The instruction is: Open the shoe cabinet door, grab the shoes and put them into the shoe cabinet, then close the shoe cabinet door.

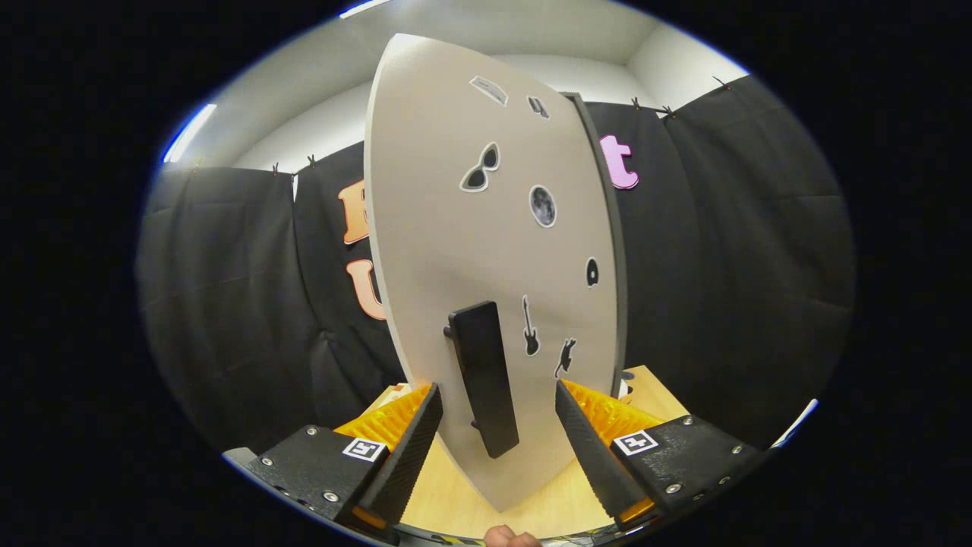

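beige stickered cabinet door (486, 251), black handle (483, 377)

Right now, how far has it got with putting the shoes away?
Barely begun, it seems. The claw is open, its fingers either side of the black handle on the cabinet door, not pressing on it. Whether the door is ajar, I can't tell. Storing the shoes and closing up remain.

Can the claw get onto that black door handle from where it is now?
Probably yes. The claw is open, and the handle on the cabinet door stands between its fingers with nothing in between.
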A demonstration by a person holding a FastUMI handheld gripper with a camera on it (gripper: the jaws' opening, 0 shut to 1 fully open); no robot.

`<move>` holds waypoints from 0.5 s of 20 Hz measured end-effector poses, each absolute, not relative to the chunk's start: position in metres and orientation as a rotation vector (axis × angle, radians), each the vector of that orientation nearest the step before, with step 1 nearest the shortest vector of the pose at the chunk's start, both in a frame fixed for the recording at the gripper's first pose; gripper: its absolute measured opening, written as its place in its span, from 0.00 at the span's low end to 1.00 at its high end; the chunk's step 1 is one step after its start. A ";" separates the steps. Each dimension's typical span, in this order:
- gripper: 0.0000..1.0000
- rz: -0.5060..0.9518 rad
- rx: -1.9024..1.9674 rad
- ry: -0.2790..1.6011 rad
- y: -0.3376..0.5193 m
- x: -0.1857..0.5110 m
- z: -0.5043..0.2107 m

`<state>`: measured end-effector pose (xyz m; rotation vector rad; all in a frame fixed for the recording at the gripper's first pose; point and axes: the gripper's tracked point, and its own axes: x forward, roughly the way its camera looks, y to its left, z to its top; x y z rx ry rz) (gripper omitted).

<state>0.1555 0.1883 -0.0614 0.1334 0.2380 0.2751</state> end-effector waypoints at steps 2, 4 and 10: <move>0.94 0.282 0.127 0.250 0.215 0.167 -0.066; 0.94 0.260 0.122 0.271 0.231 0.178 -0.077; 0.94 0.249 0.157 0.324 0.269 0.208 -0.105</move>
